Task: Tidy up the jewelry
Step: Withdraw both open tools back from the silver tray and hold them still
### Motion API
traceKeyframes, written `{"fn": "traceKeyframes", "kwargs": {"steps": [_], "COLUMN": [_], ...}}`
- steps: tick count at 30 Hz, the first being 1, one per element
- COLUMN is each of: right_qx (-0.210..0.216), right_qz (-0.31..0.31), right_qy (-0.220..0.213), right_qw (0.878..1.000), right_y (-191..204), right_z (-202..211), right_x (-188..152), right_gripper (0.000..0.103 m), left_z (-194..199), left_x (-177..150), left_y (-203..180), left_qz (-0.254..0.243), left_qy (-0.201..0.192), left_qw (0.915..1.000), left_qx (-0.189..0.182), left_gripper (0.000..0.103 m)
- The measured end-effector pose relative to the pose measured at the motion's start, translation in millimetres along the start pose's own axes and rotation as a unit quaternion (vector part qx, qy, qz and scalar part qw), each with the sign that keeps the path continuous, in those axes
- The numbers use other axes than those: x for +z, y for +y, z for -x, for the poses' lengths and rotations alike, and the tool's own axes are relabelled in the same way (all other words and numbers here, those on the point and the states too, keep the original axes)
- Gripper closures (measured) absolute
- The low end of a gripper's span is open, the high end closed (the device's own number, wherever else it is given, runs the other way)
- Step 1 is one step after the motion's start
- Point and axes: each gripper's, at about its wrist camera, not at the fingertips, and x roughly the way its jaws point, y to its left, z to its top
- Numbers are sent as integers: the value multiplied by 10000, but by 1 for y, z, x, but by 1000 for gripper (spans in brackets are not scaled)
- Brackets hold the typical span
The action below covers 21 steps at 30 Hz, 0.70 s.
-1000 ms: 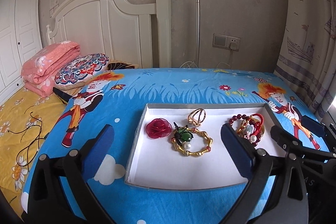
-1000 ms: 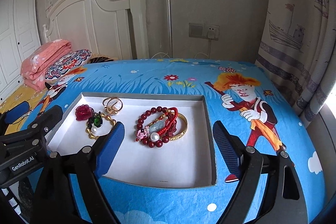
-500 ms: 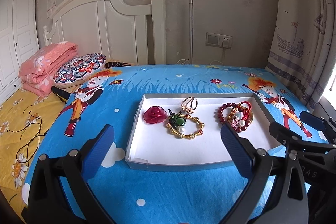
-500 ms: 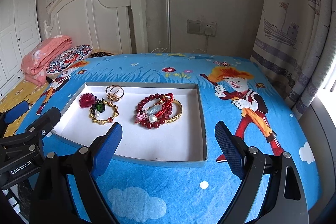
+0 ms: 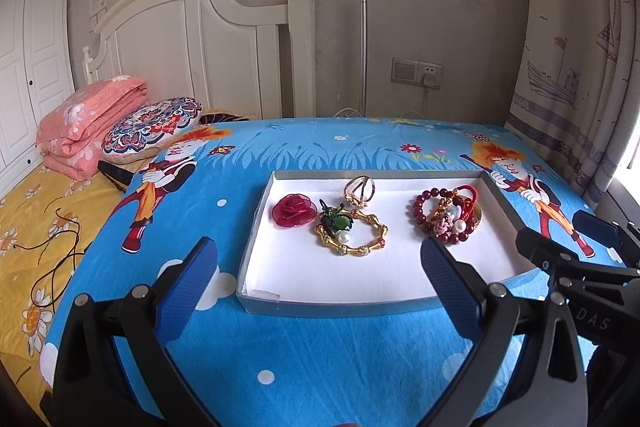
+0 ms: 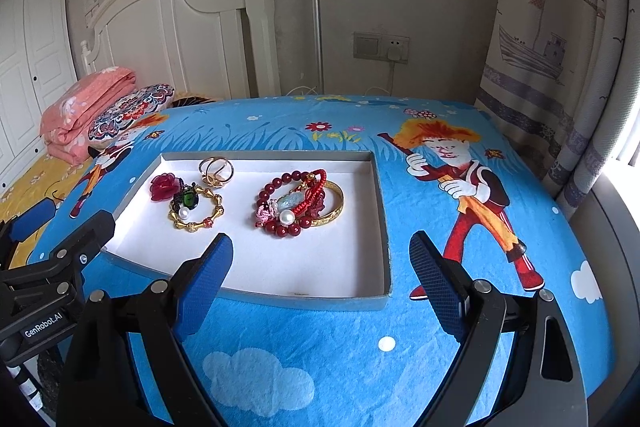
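Left wrist view — both grippers' fingers [image 5: 196,275] spread, empty, short of jewelry tray [image 5: 320,307].

I see a bright blue cartoon bedsheet [image 6: 420,131] printed with white clouds, flowers and orange-haired figures. The tray [image 5: 256,301] is grey outside, white inside. In it: a red rose [image 5: 293,211], gold ring [image 5: 359,190], gold bangle [image 5: 360,249] with green stone and pearl, dark red beads [image 6: 280,227]. My gripper pads [image 6: 206,279] are blue on black.

We see a shallow white tray [image 5: 256,227] holding a red rose brooch [image 5: 293,211], gold ring [image 5: 359,189], gold bracelet [image 5: 352,235] and a heap of red bead bracelets [image 5: 446,215].
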Motion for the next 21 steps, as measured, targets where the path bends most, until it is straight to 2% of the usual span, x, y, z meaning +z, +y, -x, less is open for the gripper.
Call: {"fn": "traceKeyframes", "kwargs": {"steps": [21], "right_qx": [16], "right_qz": [-4], "right_qy": [13], "right_qw": [10000], "right_y": [2], "right_z": [1], "right_x": [-2], "right_gripper": [19], "left_z": [1], "left_x": [-3], "left_y": [2], "left_qz": [25], "left_qy": [30], "left_qw": [10000], "left_qx": [5], "left_gripper": [5]}}
